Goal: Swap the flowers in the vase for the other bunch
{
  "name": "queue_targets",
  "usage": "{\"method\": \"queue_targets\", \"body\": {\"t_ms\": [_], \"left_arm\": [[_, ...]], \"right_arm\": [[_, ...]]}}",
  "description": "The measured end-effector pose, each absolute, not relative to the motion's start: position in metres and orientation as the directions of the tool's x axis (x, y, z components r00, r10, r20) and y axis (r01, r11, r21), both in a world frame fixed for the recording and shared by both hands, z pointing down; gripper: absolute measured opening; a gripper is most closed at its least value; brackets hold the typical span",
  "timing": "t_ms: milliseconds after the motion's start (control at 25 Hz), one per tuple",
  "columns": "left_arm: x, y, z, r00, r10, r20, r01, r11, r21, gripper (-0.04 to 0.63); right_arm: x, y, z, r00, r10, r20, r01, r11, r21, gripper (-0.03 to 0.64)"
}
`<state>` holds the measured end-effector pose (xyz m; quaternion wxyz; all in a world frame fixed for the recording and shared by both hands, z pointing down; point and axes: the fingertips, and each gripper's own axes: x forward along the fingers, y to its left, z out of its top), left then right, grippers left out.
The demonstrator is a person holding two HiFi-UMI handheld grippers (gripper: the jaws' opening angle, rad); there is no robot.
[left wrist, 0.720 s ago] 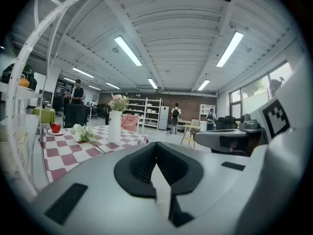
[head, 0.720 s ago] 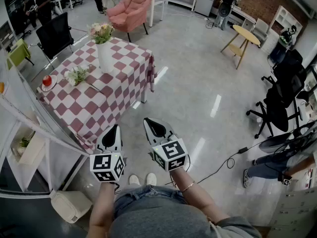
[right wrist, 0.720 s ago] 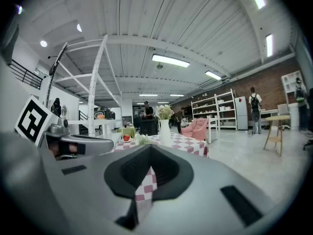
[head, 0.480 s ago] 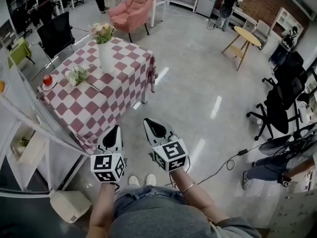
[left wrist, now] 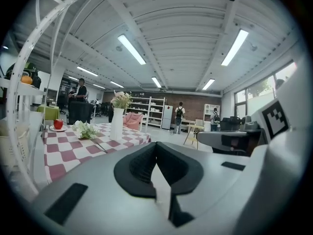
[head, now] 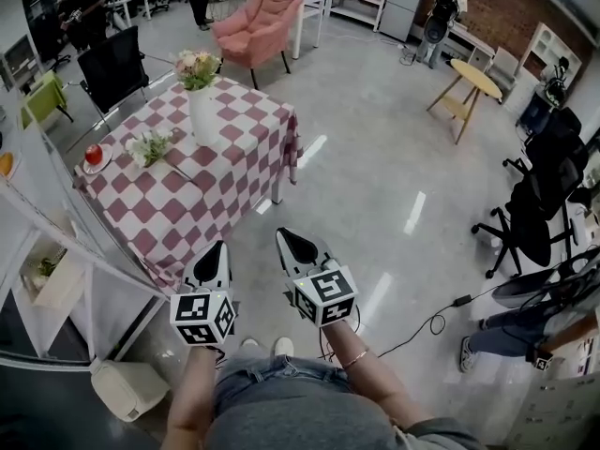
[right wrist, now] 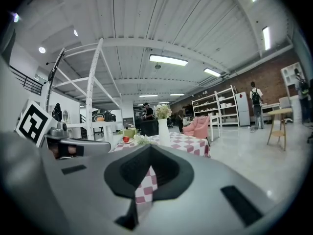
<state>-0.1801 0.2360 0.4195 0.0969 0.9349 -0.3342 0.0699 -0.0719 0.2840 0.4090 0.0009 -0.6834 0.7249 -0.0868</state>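
A table with a red-and-white checked cloth (head: 187, 204) stands ahead to the left. On it is a tall white vase (head: 203, 115) holding pink and yellow flowers (head: 196, 67). A second bunch of white flowers (head: 150, 145) lies on the cloth left of the vase. My left gripper (head: 215, 247) and right gripper (head: 286, 235) hover side by side over the floor, short of the table, both shut and empty. The left gripper view shows the vase (left wrist: 116, 125) and the lying bunch (left wrist: 85, 129) past its shut tips (left wrist: 156, 146). The right gripper view shows the vase (right wrist: 163, 132) beyond its shut tips (right wrist: 150, 150).
A red apple on a plate (head: 93, 155) sits at the table's left end. A white tube rack (head: 56, 242) stands close on the left. A black chair (head: 111, 64) and pink armchair (head: 255, 28) are behind the table. Office chairs (head: 530, 223) and a floor cable (head: 412, 322) are to the right.
The table and room have slid slightly down in the head view. Both grippers keep their places side by side and stay shut.
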Motion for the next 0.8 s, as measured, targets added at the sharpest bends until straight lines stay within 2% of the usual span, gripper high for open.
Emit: {"method": "queue_targets", "body": {"t_ms": [560, 800], "left_arm": [[-0.181, 0.199, 0.407, 0.667, -0.721, 0.188, -0.744, -0.659, 0.11, 0.017], [-0.17, 0.179, 0.409, 0.651, -0.734, 0.195, -0.758, -0.643, 0.11, 0.017]], "right_arm": [[-0.041, 0.259, 0.408, -0.103, -0.988, 0.114, -0.989, 0.089, -0.121, 0.011], [-0.025, 0.238, 0.411, -0.114, -0.986, 0.118, -0.986, 0.097, -0.137, 0.011]]}}
